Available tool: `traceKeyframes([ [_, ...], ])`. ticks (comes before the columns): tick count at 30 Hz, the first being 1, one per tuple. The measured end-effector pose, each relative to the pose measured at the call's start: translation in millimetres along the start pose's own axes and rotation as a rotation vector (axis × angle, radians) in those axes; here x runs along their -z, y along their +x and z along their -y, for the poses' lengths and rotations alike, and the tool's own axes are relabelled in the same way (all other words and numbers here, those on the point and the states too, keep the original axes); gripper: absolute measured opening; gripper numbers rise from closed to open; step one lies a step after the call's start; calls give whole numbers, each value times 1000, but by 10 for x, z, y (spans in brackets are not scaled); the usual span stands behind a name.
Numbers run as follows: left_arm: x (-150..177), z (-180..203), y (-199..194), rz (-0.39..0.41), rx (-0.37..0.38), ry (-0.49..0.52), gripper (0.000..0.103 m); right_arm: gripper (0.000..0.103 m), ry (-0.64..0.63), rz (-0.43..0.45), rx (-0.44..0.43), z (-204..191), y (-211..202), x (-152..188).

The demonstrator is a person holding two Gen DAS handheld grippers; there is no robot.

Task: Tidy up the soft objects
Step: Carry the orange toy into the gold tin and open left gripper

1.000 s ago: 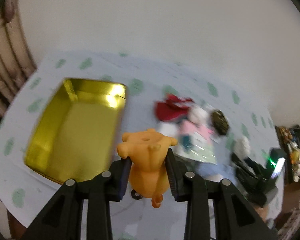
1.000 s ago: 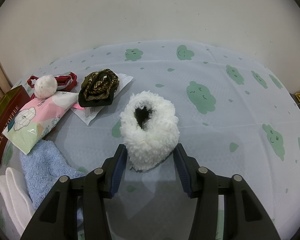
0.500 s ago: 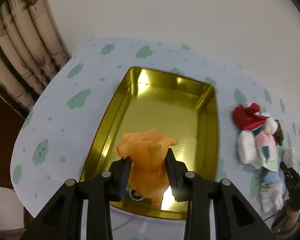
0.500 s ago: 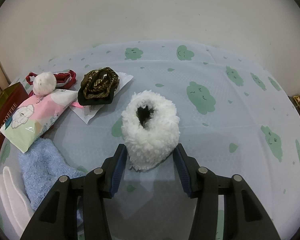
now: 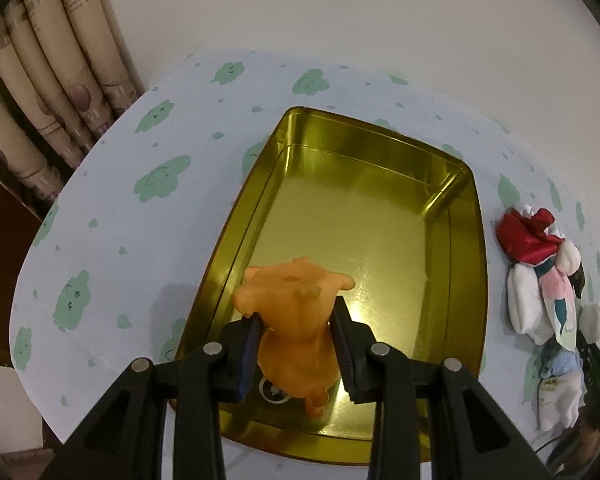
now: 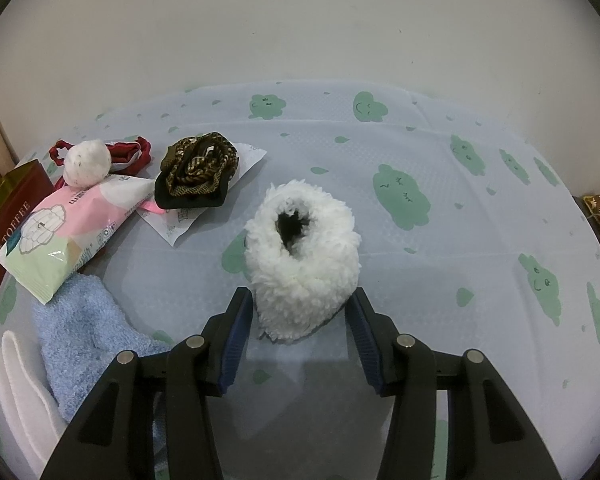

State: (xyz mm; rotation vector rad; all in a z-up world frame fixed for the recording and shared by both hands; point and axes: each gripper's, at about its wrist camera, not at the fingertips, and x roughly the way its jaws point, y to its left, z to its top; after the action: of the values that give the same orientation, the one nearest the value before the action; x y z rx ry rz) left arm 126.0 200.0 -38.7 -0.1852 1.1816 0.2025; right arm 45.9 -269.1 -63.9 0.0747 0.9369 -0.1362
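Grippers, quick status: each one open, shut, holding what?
Left gripper: shut on the orange toy, above the gold tin.
Right gripper: open, fingers either side of the white fluffy bootie.

toy (image 5: 296, 320) in left claw (image 5: 296, 354) over tin (image 5: 466, 240) | fluffy bootie (image 6: 302, 268) between right claw (image 6: 300, 340) fingers | sock pile (image 5: 540, 280) right of tin

Orange soft toy (image 5: 296, 320) above gold tin (image 5: 466, 264).
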Motion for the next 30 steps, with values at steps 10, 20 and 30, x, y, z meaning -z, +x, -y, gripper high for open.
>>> traceKeyframes([
  [10,-50,-86,50,-28,27,-57,38,47,-1,0,1,4,-1,0],
  [20,-87,-55,-44,28,17,6,54,47,-2,1,2,7,0,4],
  [30,138,-118,-412,112,14,-6,54,47,-3,2,1,-8,6,11],
])
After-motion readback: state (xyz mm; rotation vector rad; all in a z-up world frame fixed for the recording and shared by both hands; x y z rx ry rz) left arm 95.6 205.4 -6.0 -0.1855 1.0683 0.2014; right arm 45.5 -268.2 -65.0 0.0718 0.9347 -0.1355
